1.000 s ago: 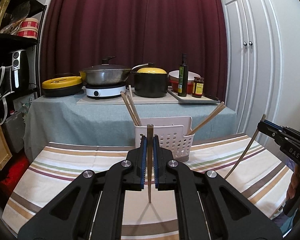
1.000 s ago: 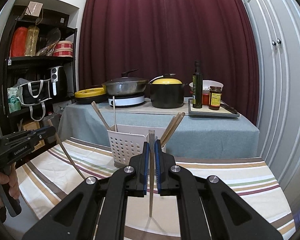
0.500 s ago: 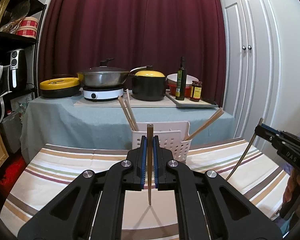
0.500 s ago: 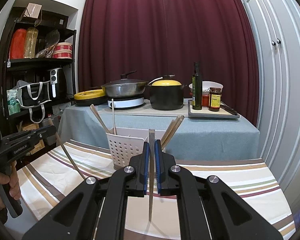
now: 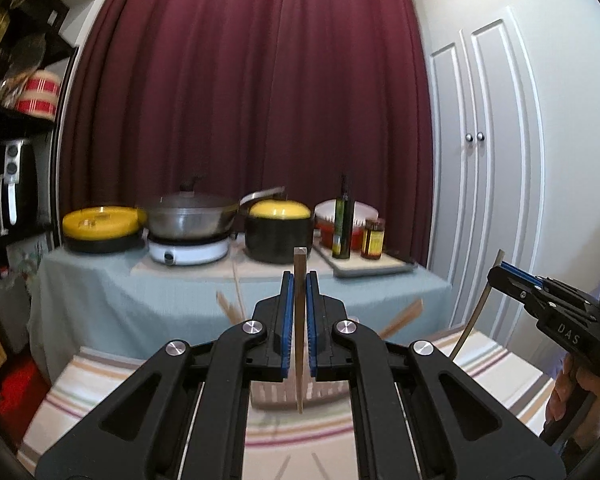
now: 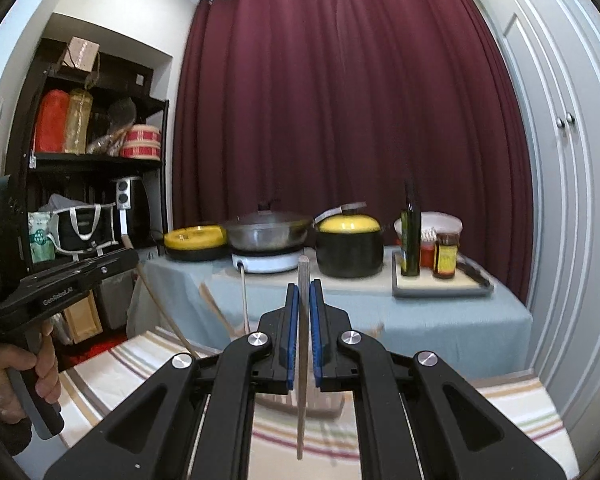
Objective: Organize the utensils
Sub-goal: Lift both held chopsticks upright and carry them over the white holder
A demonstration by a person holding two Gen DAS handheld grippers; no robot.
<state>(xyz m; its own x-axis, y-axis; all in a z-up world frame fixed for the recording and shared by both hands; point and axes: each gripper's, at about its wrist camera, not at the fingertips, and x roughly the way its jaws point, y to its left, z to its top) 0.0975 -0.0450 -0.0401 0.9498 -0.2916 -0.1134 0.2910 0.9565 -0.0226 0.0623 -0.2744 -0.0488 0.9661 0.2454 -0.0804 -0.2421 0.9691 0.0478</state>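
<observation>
- Rising since a second ago, both wrist views now sit higher, and the white basket shows mostly hidden behind the jaws.
- Left gripper is clenched on a chopstick; right gripper clamps another chopstick.
- Probably the drop into the basket comes next.

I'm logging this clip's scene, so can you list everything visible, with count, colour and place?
Chopsticks: two held, tan, one upright in each gripper; a few more leaning from the basket.
Basket: one, white, on the striped table, mostly hidden behind the grippers.
Striped cloth: one, cream with coloured stripes, near table.
Pot: one, black with yellow lid, back table.
Wok: one, grey, lidded, on a white burner.
Flat pan: one, yellow-lidded, left of wok.
Bottle: one, dark green, on tray.
Jar: one, orange label, beside the bottle.
Curtain: maroon, behind.
Left gripper: black, blue pads.
Right gripper: same.
</observation>
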